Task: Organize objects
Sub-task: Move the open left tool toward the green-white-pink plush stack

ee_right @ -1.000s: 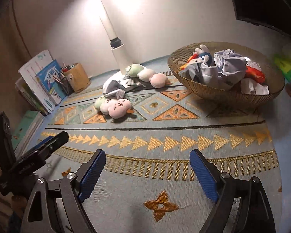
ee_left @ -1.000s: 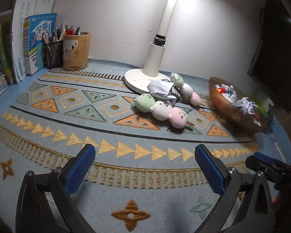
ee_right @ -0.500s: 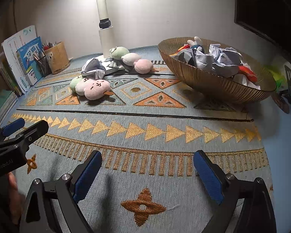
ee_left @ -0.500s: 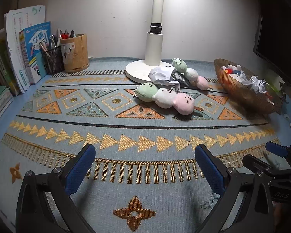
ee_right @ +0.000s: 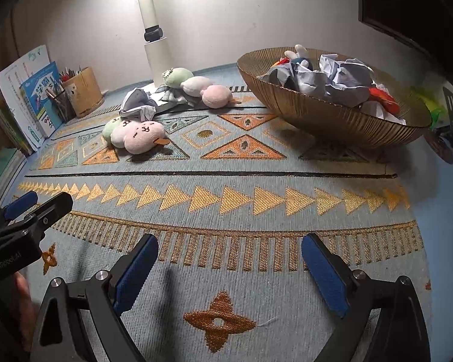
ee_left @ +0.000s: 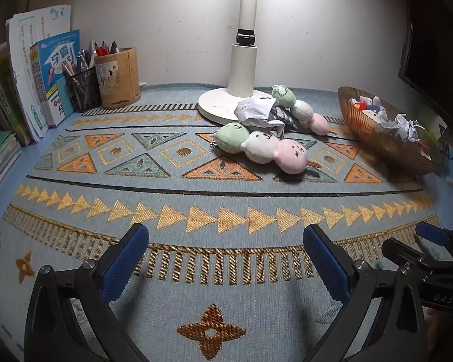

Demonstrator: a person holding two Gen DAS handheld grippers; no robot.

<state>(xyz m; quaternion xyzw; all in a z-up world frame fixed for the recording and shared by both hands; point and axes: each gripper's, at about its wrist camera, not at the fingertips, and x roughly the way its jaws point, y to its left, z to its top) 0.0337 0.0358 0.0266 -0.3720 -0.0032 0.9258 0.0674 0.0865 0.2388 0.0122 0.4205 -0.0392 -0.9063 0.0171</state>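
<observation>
Mat [ee_left: 196, 289]: a pale blue woven mat with orange and gold triangles, diamonds and flower shapes covers the desk; everything below rests on it or at its edge.
Lamp [ee_left: 241, 72]: a white desk lamp with a round base stands at the back centre against the wall.
Bowl [ee_right: 332, 114]: a wide ribbed gold bowl sits at the right side of the mat, holding crumpled white paper, a small rabbit toy and something red.
Books [ee_left: 36, 78]: upright books and booklets lean at the back left corner.
Pen holders [ee_left: 117, 77]: a round bamboo cup and a black mesh cup beside it, both with pens, stand next to the books.
Near plush [ee_left: 261, 147]: three soft balls in a row, green, white and pink with drawn faces, lie in the middle of the mat, well apart from the bowl.
Far plush [ee_left: 302, 110]: a second green, white and pink row lies just behind, touching the lamp base.
Paper ball [ee_left: 256, 114]: crumpled white paper lies between the two plush toys.
Left gripper [ee_left: 225, 259]: low over the front of the mat, blue-padded fingers spread wide, nothing between them.
Right gripper [ee_right: 229, 271]: just beside the left one, also near the front edge, fingers spread wide and holding nothing.
</observation>
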